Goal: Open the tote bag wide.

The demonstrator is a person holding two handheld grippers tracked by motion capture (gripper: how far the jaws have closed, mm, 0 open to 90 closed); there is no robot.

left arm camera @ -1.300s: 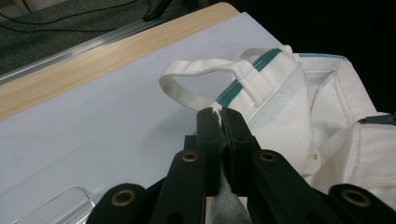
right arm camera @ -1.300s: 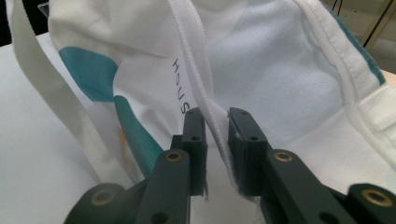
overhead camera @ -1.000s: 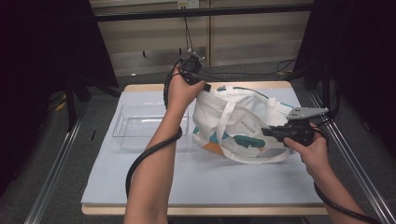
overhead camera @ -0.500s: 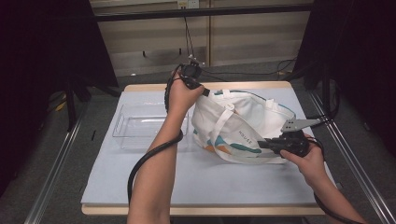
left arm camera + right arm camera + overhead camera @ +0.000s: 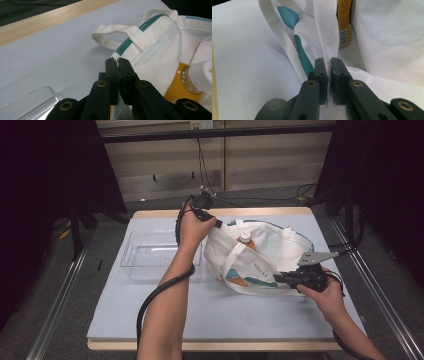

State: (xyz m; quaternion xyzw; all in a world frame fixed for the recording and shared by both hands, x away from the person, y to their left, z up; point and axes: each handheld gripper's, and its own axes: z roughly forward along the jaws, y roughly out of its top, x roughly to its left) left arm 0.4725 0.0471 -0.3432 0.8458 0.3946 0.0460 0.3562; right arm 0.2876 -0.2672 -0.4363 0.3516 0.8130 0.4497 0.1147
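Observation:
A white tote bag (image 5: 270, 251) with teal and orange print lies on the white table cover (image 5: 225, 320). A bottle (image 5: 244, 238) with a white cap pokes out of the bag's mouth. My left gripper (image 5: 218, 224) is shut on the bag's rim at its far left corner; in the left gripper view the jaws (image 5: 116, 60) pinch the hem beside a handle loop (image 5: 112, 41), and the orange bottle (image 5: 197, 78) lies inside. My right gripper (image 5: 276, 278) is shut on the bag's near side, where its jaws (image 5: 326, 60) clamp a white strap (image 5: 324, 27).
A clear plastic tray (image 5: 150, 256) stands left of the bag, right beside my left forearm. The table's wooden edge (image 5: 250, 213) runs along the far side. Cables trail from both grippers. Bare cover lies in front of the bag.
Both hands have come down with the bag, which has sunk and flattened onto the table. The right gripper has shifted nearer and lower. Both grips have held.

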